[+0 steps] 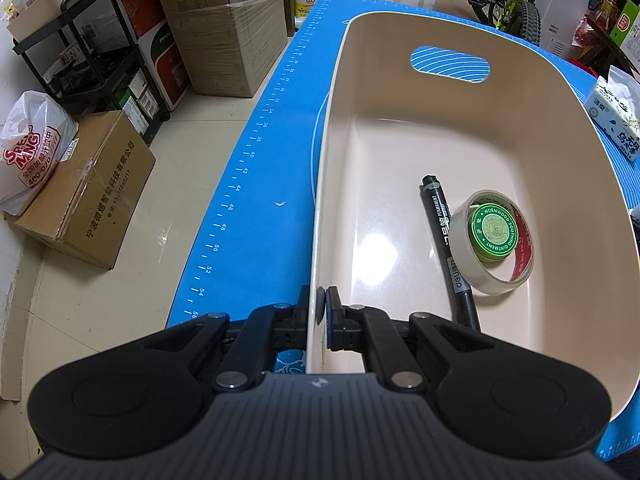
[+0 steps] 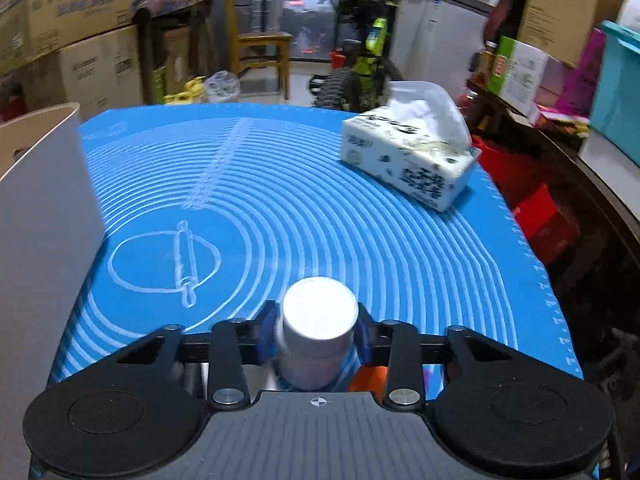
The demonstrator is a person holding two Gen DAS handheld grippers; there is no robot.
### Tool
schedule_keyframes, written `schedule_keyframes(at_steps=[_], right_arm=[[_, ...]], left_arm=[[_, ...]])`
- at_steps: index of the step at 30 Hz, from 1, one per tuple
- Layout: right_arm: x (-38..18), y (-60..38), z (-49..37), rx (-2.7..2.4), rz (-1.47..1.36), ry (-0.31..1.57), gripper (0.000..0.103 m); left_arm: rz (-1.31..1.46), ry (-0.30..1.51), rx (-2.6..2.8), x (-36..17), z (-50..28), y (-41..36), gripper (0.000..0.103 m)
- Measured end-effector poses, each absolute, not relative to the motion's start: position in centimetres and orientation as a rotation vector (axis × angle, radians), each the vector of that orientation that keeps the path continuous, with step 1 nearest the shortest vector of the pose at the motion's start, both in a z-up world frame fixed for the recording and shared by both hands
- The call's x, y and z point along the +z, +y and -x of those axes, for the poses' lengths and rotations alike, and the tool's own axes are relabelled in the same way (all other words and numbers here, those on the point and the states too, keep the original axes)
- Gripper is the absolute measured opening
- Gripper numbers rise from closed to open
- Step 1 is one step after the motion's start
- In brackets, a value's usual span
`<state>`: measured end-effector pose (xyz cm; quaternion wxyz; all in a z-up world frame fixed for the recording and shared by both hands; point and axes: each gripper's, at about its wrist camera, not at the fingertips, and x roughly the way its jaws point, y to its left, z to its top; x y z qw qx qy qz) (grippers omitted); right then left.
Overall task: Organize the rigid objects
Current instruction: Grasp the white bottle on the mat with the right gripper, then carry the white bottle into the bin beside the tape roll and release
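Observation:
My left gripper (image 1: 320,312) is shut on the near left rim of a beige plastic bin (image 1: 400,128) that stands on the blue mat (image 1: 256,184). Inside the bin lie a black permanent marker (image 1: 444,232), a roll of white tape (image 1: 490,276) and a green ointment tin (image 1: 494,232) resting inside the roll. My right gripper (image 2: 318,332) is shut on a white bottle with a white cap (image 2: 318,320), held upright above the blue mat (image 2: 320,208). The bin's outer wall (image 2: 44,208) stands at the left of the right wrist view.
A tissue pack (image 2: 412,160) lies on the far right of the mat and shows at the right edge of the left wrist view (image 1: 614,116). Cardboard boxes (image 1: 88,196), a black cart (image 1: 80,52) and a bicycle (image 1: 508,4) stand on the floor around the table.

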<state>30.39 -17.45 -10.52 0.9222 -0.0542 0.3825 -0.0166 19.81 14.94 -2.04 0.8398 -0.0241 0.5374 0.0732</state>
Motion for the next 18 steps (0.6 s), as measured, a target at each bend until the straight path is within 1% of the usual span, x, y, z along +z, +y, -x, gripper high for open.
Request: schedule_keyframes(at_steps=[1,9,18], right_arm=[[-10.5,-17.4,-30.4,-0.034,0.111,0.783,0.044],[-8.4,-17.3,-29.2,-0.055,0.134,0.722,0.045],[-3.1,-14.1,-27.4,0.048,0.122,0.623,0.045]], left_arm=[[0.050,1.136,0.155,-2.1,-19.8,14.9,0.008],[0.050,1.136,0.155,-2.1,-19.8,14.9,0.008],[0.047,1.136,0.156,-2.0,-19.8,15.0,0.008]])
